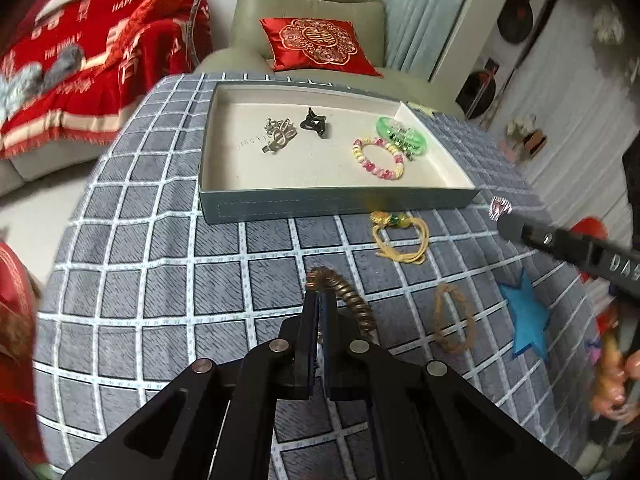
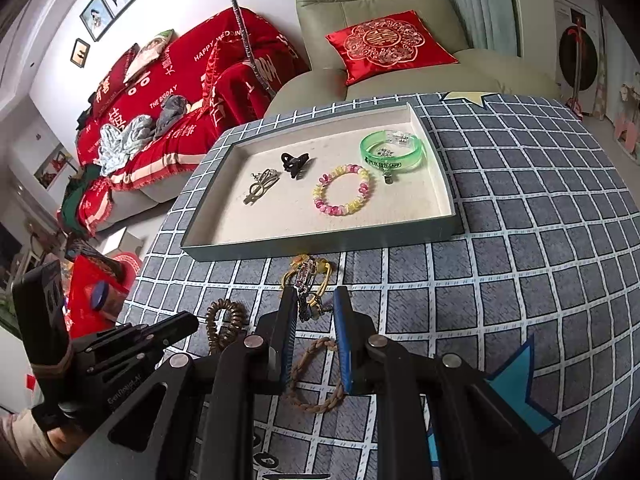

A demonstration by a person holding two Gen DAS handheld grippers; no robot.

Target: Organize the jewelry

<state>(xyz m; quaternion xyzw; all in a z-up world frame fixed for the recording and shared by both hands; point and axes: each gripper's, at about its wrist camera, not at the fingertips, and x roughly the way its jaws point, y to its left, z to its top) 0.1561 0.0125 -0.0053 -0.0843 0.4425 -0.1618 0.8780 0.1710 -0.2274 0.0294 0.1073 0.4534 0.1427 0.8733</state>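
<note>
Jewelry split between an open tray (image 2: pixel 320 246) and the checked surface (image 1: pixel 160 240) in front of it. Inside the tray, left to right: metal hair clip (image 2: pixel 260 190), black claw clip (image 2: pixel 294 164), pink-and-yellow bead bracelet (image 2: pixel 342 194), clear green wristband (image 2: pixel 392 150) at the right end, overlapping the bracelet's far side in the left wrist view. Just outside the tray's near wall: yellow cord bracelet (image 1: pixel 400 240) flat on the cloth. Nearer the cameras: braided brown loop (image 1: pixel 454 320), lying apart from the cord bracelet, and to its right a blue paper star (image 1: pixel 528 320). Left gripper (image 1: pixel 320 294) low over the surface, jaws drawn together and pinching one end of a brown coil hair tie (image 1: pixel 344 296); remainder of the coil curving off to the right of the jaws. Right gripper (image 2: pixel 314 300) positioned above the cord bracelet, jaws apart with a clear gap. Small pink sparkly piece (image 2: pixel 306 278) seen at the tips, close against the left-hand finger; contact with that finger not determinable, and not squeezed from both sides. Braided loop visible below, between the right gripper's fingers, resting on the cloth. Beyond the surface: pale armchair with a red cushion (image 2: pixel 390 44), not part of the task.
</note>
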